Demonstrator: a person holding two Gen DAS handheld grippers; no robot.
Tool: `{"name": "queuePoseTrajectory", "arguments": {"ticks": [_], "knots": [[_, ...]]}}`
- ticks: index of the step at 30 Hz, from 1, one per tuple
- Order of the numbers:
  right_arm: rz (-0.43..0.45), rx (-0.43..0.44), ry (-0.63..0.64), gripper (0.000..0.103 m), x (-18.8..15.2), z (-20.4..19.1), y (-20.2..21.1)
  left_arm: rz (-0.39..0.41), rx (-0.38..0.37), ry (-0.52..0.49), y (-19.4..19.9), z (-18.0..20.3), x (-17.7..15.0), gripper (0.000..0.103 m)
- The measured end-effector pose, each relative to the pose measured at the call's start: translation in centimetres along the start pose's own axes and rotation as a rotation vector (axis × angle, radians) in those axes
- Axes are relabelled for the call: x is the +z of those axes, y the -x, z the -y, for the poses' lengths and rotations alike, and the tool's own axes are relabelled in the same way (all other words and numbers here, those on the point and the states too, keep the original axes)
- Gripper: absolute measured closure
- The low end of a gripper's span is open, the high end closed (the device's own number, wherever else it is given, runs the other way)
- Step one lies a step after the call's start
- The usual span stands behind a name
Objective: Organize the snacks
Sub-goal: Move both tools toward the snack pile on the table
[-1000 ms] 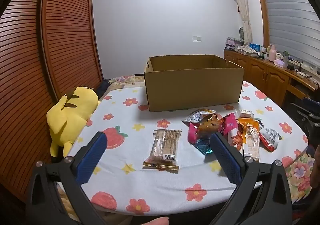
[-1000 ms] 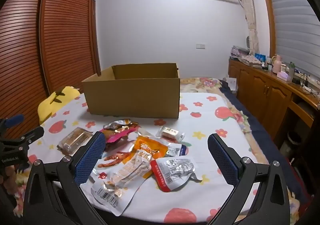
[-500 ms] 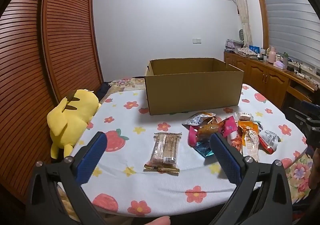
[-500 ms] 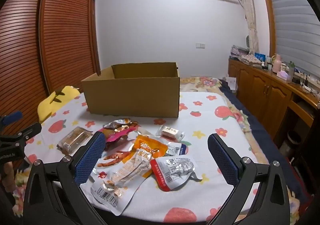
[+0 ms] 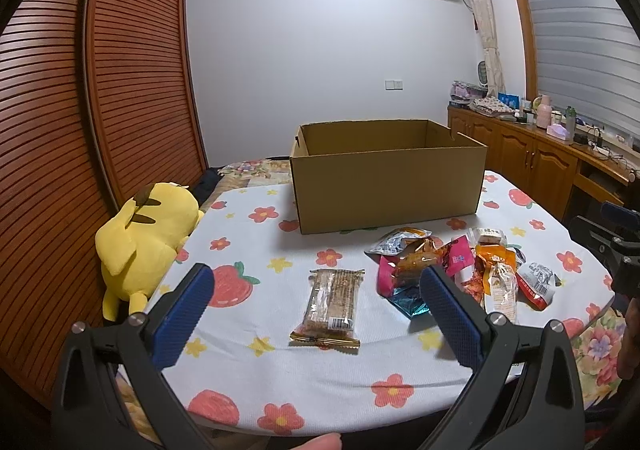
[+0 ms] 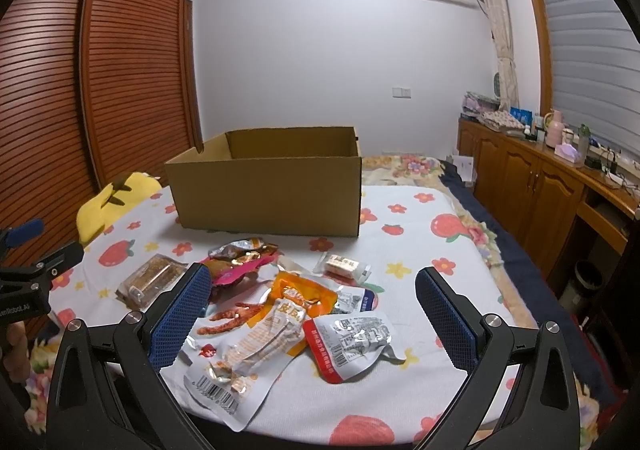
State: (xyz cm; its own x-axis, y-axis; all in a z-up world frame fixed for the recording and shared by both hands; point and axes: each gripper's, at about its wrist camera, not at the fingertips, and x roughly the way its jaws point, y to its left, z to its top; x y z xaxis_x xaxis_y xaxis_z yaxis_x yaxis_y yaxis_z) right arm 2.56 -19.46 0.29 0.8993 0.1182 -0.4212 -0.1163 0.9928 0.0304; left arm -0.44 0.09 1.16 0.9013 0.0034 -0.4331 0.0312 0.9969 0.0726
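Note:
An open cardboard box [image 5: 386,189] [image 6: 268,197] stands on the flowered tablecloth. In front of it lies a brown cereal bar packet [image 5: 331,304] [image 6: 150,280] on its own, and to its right a heap of snack packets [image 5: 460,270] [image 6: 280,310]: pink, orange, silver and a red-edged silver pouch [image 6: 352,344]. A small clear-wrapped snack [image 6: 342,265] lies apart behind the heap. My left gripper [image 5: 316,290] hovers open above the near edge, framing the bar. My right gripper [image 6: 312,290] is open over the heap, holding nothing.
A yellow plush toy [image 5: 146,238] lies at the table's left edge. A slatted wooden wardrobe [image 5: 80,109] runs along the left. A wooden sideboard [image 6: 552,189] with bottles lines the right wall. Bedding [image 6: 404,165] shows behind the box.
The left gripper has tilted slightly, so the box and snacks sit a little lower in its view. The right view is almost unchanged. Both stay open.

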Motion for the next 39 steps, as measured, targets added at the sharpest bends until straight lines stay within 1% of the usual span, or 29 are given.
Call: {"name": "queuePoseTrajectory", "arguments": {"ticks": [21,26,39], "knots": [[0.002,-0.001,0.001,0.000,-0.35,-0.01,0.26,0.014,-0.006,0.003,0.55,0.09,0.15,0.000],[0.004,-0.003,0.002,0.000,-0.01,0.25,0.24,0.017,-0.008,0.005,0.85,0.04,0.27,0.000],[0.005,-0.001,0.004,0.000,-0.14,-0.33,0.21,0.014,-0.015,0.007,0.88,0.04,0.41,0.000]]}}
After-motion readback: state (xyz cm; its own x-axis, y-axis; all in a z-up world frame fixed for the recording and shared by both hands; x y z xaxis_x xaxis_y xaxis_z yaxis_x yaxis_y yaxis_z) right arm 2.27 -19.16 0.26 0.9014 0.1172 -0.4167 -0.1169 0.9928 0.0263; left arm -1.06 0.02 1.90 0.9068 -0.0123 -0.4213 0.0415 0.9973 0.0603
